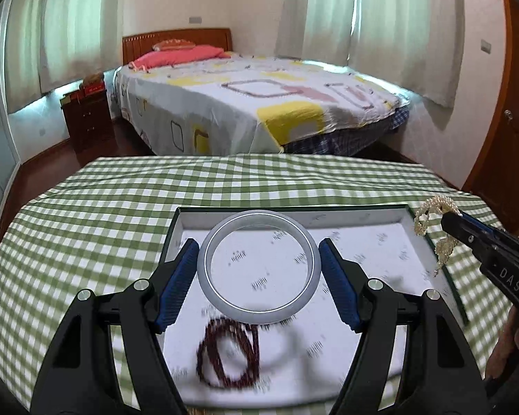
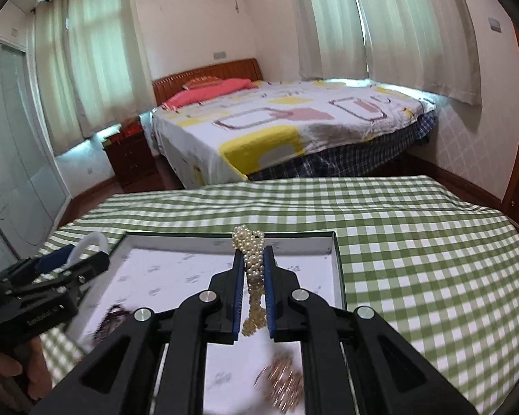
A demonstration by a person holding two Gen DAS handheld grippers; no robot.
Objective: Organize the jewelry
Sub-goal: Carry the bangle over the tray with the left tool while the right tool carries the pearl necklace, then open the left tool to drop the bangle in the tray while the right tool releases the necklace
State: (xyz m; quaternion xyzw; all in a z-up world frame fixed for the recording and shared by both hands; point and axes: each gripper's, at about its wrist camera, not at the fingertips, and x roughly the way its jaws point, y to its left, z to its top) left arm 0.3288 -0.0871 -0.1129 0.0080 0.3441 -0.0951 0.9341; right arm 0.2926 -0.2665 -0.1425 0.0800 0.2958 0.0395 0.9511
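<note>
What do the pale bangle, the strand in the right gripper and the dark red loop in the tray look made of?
Bangle: smooth, milky grey-white with a soft sheen, so jade-like stone or glass, possibly resin. Strand: small round cream beads with a pearly lustre, real or imitation pearl. Dark red loop: small dark beads, blurred; material unclear.

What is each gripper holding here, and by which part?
Left gripper clamps the pale bangle across its outer rim. Right gripper pinches the pearl bracelet mid-length, both ends hanging free.
</note>
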